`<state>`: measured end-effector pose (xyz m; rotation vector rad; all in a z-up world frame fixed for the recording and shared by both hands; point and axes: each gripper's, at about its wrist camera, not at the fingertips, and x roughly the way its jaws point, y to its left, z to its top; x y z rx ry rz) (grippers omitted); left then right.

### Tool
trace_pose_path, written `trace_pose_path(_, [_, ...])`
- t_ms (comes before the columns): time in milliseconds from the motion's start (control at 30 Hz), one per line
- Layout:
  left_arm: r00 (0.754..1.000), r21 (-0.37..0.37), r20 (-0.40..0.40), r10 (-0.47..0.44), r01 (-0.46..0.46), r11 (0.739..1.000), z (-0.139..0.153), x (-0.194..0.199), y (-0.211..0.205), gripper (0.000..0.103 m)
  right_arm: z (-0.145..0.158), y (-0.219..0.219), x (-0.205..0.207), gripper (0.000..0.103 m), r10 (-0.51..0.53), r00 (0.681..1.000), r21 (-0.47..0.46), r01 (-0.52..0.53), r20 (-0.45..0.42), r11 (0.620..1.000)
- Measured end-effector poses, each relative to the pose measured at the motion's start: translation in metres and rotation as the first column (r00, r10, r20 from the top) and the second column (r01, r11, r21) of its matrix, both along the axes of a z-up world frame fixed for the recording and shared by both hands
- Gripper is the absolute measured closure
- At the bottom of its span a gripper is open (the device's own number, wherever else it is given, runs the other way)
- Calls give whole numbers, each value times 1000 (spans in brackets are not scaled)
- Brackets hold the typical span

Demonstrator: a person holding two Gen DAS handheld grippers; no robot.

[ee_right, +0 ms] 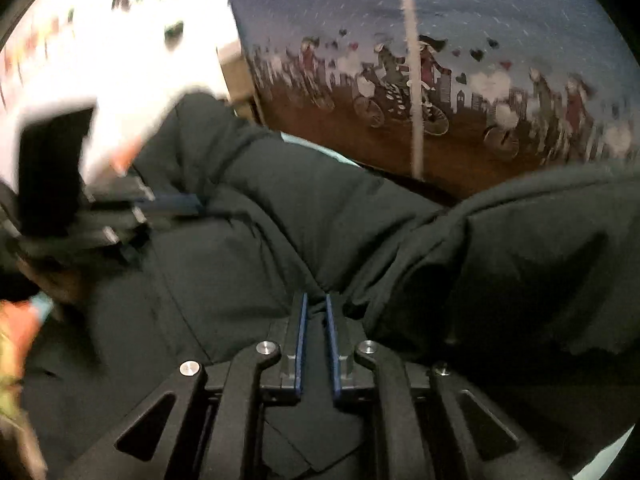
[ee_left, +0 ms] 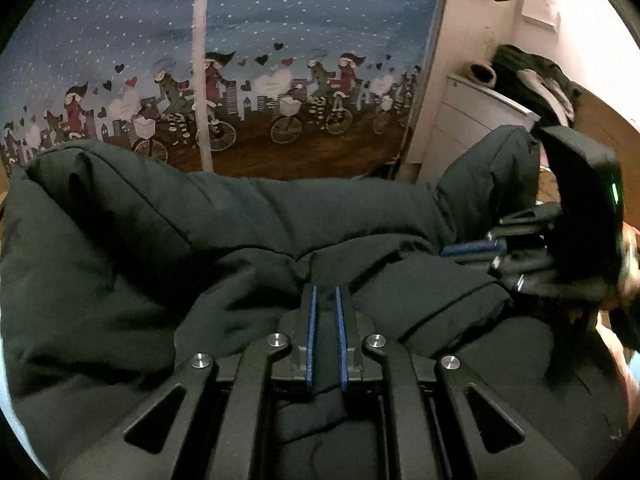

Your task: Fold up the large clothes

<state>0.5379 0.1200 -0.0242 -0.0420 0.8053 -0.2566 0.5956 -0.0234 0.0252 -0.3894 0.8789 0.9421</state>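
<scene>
In the left wrist view, the left hand-held gripper (ee_left: 325, 294) is seen at six o'clock with its blue-lined fingers (ee_left: 311, 320) drawn close together, and a fold of the dark padded coat (ee_left: 168, 240) is pinched in the narrow gap between them. The coat is spread across the whole lower half of the picture, bunched in thick rolls, on a bed whose patterned cover (ee_left: 280, 40) of cyclists and hearts is seen from ten to one o'clock. At three o'clock the right hand-held gripper (ee_left: 472, 249) is seen side-on, its tips pressed into the coat's edge. A white drawer unit (ee_left: 468, 120) is seen at two o'clock.

In the right wrist view, the right hand-held gripper (ee_right: 316, 300) is shown at six o'clock, fingers nearly together, with a ridge of coat fabric caught between them. The left hand-held gripper (ee_right: 176, 202) is seen blurred at nine o'clock, closed against the coat.

The coat is judged to be soft, bulky and springy, fairly heavy for a garment, with a smooth shell that may slip. A firm hold is best taken on seams, hem or sleeve edges, where the padding is thinner, and folds may need to be pressed flat
</scene>
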Motion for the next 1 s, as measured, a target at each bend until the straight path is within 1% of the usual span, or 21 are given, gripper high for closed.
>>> trace_pose_path(33, [1000, 8, 2, 12, -12, 1000, -4, 10, 0, 97, -7, 9, 0, 97, 2, 999, -39, -1, 39, 999])
trace_pose_path(67, [1000, 14, 4, 22, -22, 1000, -8, 18, 1, 97, -14, 16, 7, 98, -9, 998, -58, 13, 57, 998])
trace_pose_path(133, [999, 6, -4, 51, -51, 999, -15, 38, 5, 97, -30, 21, 32, 99, -69, 997, -36, 70, 20, 997])
trace_pose_path(200, [996, -31, -30, 81, -82, 996, -22, 54, 12, 97, -39, 21, 52, 99, -115, 993, -12, 115, -19, 993])
trace_pose_path(267, [995, -40, -41, 94, -95, 995, -20, 57, 17, 97, -40, 21, 58, 99, -135, 990, -7, 135, -32, 991])
trace_pose_path(300, [995, -51, -32, 92, -93, 994, -16, 52, 19, 97, -38, 18, 57, 99, -138, 990, 4, 138, -38, 990])
trace_pose_path(333, [996, -69, -22, 89, -91, 993, -11, 44, 21, 97, -33, 12, 54, 98, -139, 989, 38, 141, -44, 989])
trace_pose_path(433, [996, -115, 5, 84, -82, 990, 14, 18, 22, 97, -5, -15, 41, 95, -197, 972, 190, 219, -128, 957])
trace_pose_path(467, [998, -127, 27, 59, -55, 990, 23, 7, 20, 97, 7, -19, 35, 91, -191, 973, 233, 216, -127, 948])
trace_pose_path(500, [999, -129, 29, 34, -30, 991, 28, 3, 16, 97, 16, -17, 31, 91, -179, 977, 248, 203, -118, 947])
trace_pose_path(533, [1000, -118, 12, 7, -5, 993, 29, -2, 11, 97, 23, -15, 28, 91, -163, 980, 259, 188, -117, 947])
trace_pose_path(567, [1000, -105, -10, -5, 4, 994, 29, -6, 9, 97, 28, -12, 29, 91, -141, 980, 274, 175, -139, 946])
trace_pose_path(633, [998, -117, -57, -20, 14, 993, 25, -13, 14, 97, 32, -15, 26, 91, -108, 978, 309, 160, -177, 937])
trace_pose_path(667, [996, -106, -82, -21, 12, 994, 21, -13, 15, 97, 32, -15, 22, 91, -103, 980, 306, 153, -172, 940])
trace_pose_path(700, [992, -86, -123, -26, 15, 996, 15, -13, 16, 97, 29, -13, 17, 91, -88, 983, 280, 131, -161, 951])
trace_pose_path(767, [985, -68, -166, -37, 26, 997, 7, -13, 17, 97, 13, -6, 7, 90, -57, 986, 208, 89, -155, 974])
trace_pose_path(833, [983, -45, -183, -36, 28, 999, 3, -10, 14, 97, 3, -5, -3, 90, -47, 990, 166, 69, -130, 984])
trace_pose_path(933, [982, 9, -191, -5, 7, 1000, -4, -3, 6, 97, -12, 13, -14, 90, -41, 997, 47, 44, -65, 998])
trace_pose_path(967, [982, 14, -190, 4, -2, 1000, -7, 0, 6, 97, -21, 22, -13, 90, -34, 999, 13, 35, -39, 999])
trace_pose_path(1000, [981, 11, -191, 20, -18, 1000, -9, 2, 6, 97, -28, 25, -11, 91, -40, 998, 6, 40, -39, 999])
